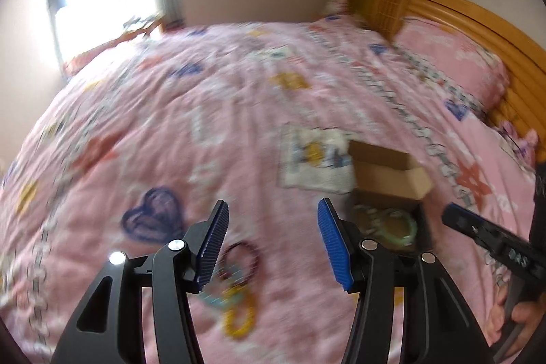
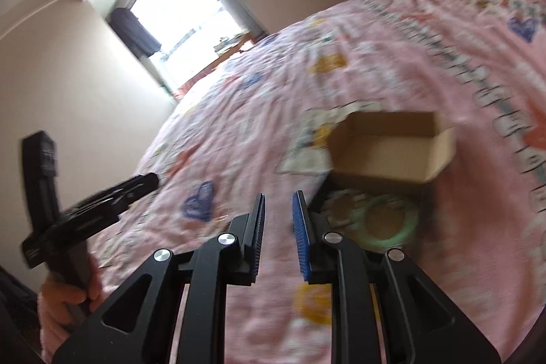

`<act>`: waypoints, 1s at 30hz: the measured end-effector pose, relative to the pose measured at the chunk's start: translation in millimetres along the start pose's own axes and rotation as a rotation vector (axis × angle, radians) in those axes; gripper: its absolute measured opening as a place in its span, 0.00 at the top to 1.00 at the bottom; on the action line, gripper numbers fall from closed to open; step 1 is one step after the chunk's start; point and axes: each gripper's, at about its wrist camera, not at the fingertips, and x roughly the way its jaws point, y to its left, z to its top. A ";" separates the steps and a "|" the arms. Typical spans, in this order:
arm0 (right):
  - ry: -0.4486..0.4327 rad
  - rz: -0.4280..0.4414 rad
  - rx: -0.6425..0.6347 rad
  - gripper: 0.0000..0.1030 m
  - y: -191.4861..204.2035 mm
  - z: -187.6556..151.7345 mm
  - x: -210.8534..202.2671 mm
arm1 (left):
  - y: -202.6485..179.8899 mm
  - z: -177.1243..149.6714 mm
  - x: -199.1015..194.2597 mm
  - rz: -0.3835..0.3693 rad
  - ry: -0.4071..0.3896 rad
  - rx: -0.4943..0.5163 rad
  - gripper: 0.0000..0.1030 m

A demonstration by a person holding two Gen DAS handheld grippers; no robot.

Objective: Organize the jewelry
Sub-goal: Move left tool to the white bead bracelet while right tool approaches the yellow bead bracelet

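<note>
My left gripper (image 1: 273, 220) is open and empty above the pink quilt (image 1: 211, 98). Just under its left finger lie a dark beaded bracelet (image 1: 250, 253), a yellow beaded bracelet (image 1: 239, 318) and a pale blue one (image 1: 213, 297), bunched together. To its right a small open cardboard box (image 1: 389, 179) holds a light green bangle (image 1: 406, 224). My right gripper (image 2: 278, 207) is open a small way and empty, just left of the same box (image 2: 389, 145) with the green bangle (image 2: 392, 220) in it. Both views are blurred.
The right gripper shows at the right edge of the left wrist view (image 1: 491, 241); the left gripper shows at the left of the right wrist view (image 2: 102, 203). A pink pillow (image 1: 450, 57) and wooden headboard (image 1: 471, 12) lie beyond the box.
</note>
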 end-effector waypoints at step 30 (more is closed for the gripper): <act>0.298 -0.075 -0.292 0.71 78.8 -125.4 172.5 | 125.0 -57.8 162.4 -0.005 0.382 -0.258 0.42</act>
